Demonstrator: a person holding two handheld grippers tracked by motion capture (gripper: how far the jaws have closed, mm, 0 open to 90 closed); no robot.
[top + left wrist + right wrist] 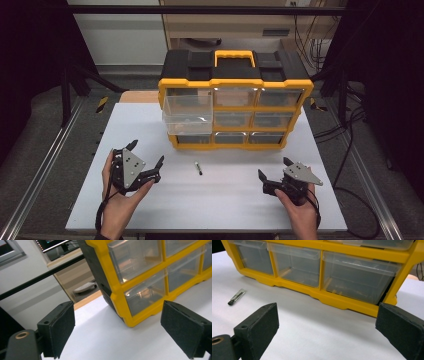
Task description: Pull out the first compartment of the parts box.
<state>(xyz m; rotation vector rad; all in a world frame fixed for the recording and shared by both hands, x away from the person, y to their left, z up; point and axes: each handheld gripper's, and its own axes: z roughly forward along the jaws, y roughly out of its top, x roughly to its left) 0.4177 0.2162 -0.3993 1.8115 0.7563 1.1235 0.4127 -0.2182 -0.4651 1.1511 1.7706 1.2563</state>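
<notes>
Pen lies on white table, between grippers, near organizer front; pulled-out drawer overhangs left column. Left gripper wide, empty. Right gripper wide, empty.
Left gripper view: bare table between jaws, organizer corner ahead.
Right gripper view: pen far left, organizer bottom edge ahead.

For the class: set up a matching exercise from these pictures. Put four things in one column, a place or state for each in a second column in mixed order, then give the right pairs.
Things
1. pulled-out drawer
2. small pen-like tool
3. left gripper
4. carry handle

Places or states
A. lying flat on the white table, in front of the cabinet
B. jaws apart, nothing between them
C. on top of the cabinet, yellow
D. sticking out of the cabinet's left column, clear plastic

Pairs: 1-D, 2-A, 3-B, 4-C
</notes>
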